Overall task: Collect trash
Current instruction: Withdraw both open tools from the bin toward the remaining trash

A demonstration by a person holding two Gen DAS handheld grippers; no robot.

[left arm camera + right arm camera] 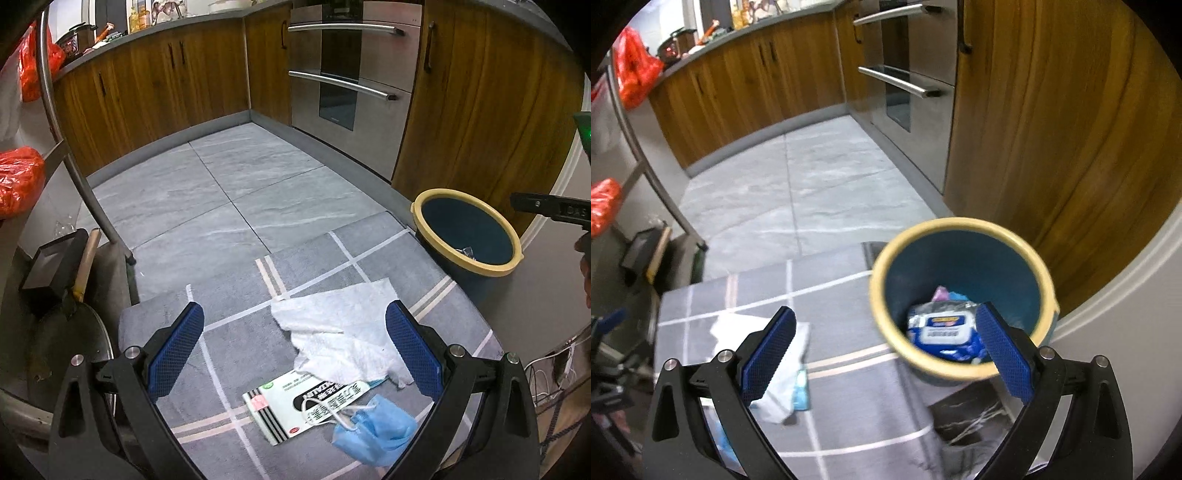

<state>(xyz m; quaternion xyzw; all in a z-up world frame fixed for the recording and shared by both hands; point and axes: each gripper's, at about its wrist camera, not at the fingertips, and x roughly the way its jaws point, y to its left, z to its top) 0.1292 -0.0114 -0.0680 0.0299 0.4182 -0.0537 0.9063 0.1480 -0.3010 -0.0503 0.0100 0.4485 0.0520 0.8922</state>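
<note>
The left gripper [294, 349] is held wide open above the rug [236, 325], gripping nothing; a crumpled tissue [343, 332], a printed packet [295, 410] and a blue mask [380, 432] are seen between its fingers. The right gripper [885, 349] is likewise spread empty over the bin [960, 302], where a wipes pack [942, 328] lies.

Left hand-held gripper [294, 354] and right hand-held gripper [885, 356] both gape wide, empty.
</note>
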